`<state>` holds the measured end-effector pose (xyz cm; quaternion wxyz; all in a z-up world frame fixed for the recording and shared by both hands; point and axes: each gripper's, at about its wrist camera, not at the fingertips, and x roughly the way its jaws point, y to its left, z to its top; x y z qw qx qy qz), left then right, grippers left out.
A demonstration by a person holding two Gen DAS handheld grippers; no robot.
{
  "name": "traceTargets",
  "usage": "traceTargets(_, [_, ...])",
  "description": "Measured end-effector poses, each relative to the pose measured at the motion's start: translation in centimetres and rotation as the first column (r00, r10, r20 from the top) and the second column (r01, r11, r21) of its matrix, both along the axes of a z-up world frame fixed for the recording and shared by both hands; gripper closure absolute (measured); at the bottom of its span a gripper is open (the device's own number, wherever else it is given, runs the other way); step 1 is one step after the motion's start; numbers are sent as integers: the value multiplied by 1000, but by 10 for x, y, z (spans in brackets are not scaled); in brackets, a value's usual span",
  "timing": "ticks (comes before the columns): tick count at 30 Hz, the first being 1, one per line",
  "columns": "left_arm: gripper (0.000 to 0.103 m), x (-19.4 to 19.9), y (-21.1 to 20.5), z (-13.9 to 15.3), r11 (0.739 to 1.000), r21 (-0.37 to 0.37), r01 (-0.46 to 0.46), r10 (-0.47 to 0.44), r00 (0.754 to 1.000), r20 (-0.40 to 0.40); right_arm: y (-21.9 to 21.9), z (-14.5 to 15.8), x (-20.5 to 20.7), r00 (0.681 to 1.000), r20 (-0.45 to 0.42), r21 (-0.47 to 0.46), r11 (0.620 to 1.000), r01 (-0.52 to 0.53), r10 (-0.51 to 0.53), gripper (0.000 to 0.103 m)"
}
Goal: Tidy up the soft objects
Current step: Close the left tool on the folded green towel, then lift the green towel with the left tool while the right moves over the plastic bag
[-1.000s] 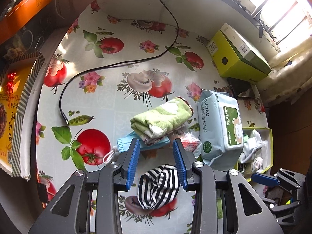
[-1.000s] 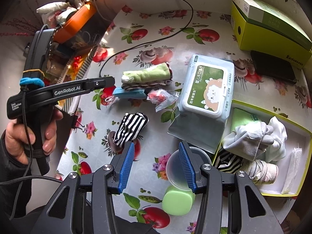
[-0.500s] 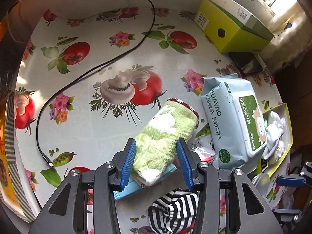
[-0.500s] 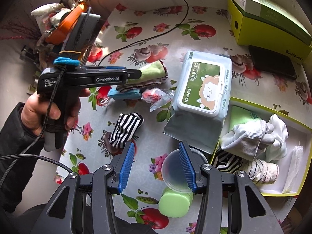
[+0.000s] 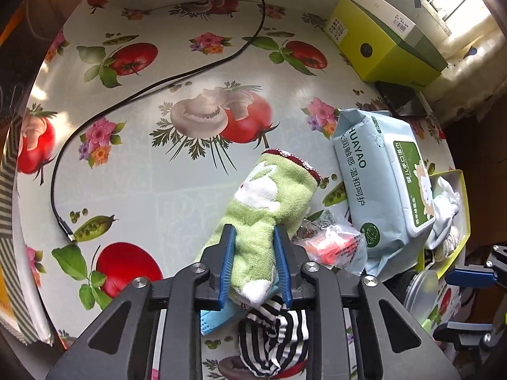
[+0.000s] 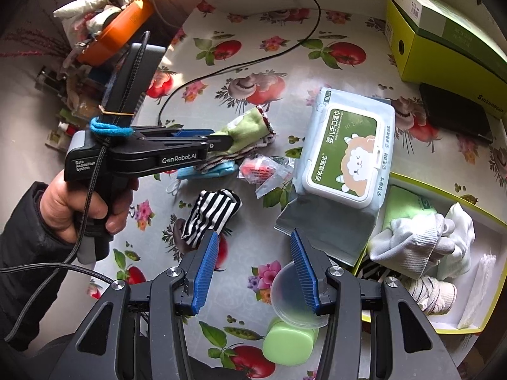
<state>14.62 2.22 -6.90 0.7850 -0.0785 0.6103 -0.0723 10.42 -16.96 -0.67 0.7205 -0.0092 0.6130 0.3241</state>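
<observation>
Sock in green terry (image 5: 269,202), lying on the surface atop a blue face mask (image 5: 218,318) left of the wipes pack (image 5: 380,180), now sits pinched in the left tool (image 5: 253,266), whose jaws have just closed; lifting toward the yellow-rimmed box (image 6: 469,204) likely follows. Right tool (image 6: 253,269) hangs open, empty.

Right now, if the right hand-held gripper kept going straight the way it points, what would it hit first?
Probably bare tablecloth: the right hand-held gripper is open and aims down between the striped sock and the round clear lid. Depth is uncertain.
</observation>
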Motion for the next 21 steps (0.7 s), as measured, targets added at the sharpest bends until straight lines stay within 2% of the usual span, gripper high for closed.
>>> traceTargets(4, [88, -18, 10, 4, 998, -37, -58, 58, 998, 1, 10, -3, 5, 1000, 10, -6, 1000, -27, 27, 56])
traceTargets(12, [90, -58, 41, 16, 972, -140, -188, 189, 982, -3, 43, -12, 20, 992, 39, -44, 992, -120, 122, 56])
traceTargets(21, [90, -76, 63, 23, 948, -175, -267, 273, 962, 7, 82, -38, 36, 985, 18, -131, 977, -167, 171, 56])
